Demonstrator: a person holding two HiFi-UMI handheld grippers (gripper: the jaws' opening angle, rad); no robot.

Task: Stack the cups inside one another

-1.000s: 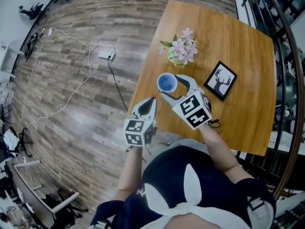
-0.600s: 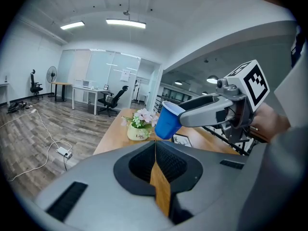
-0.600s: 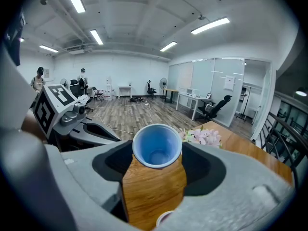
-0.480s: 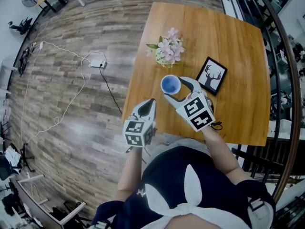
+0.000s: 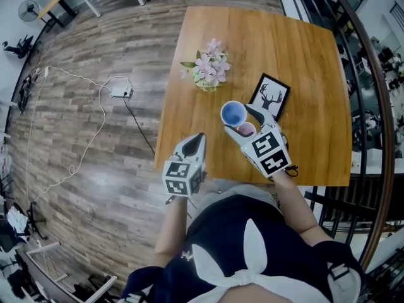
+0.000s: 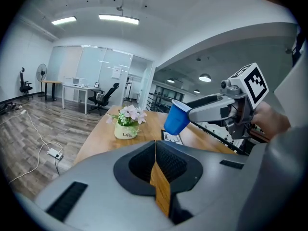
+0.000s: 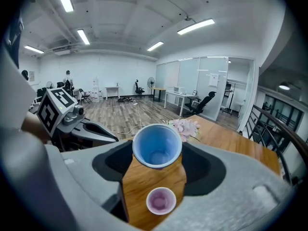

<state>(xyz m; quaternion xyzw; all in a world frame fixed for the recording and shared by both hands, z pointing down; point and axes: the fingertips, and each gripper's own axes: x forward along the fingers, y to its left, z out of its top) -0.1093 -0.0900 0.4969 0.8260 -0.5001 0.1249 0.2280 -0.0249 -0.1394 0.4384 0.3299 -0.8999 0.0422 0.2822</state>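
From the head view, the right gripper (image 5: pixel 238 120) grips the blue cup (image 5: pixel 232 113) above the table (image 5: pixel 303 62). The pink cup (image 5: pixel 245 129) stands on the wood between its jaws, and the left gripper (image 5: pixel 200 137) is at the near edge. In the left gripper view, its jaws are pressed together on nothing. In the right gripper view, the blue cup is pinched at the jaw tips, with the pink cup upright below.

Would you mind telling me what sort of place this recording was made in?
Most likely an open-plan office: desks with swivel chairs stand before glass partitions, strip lights run overhead, and the work happens at a wooden table on plank flooring.
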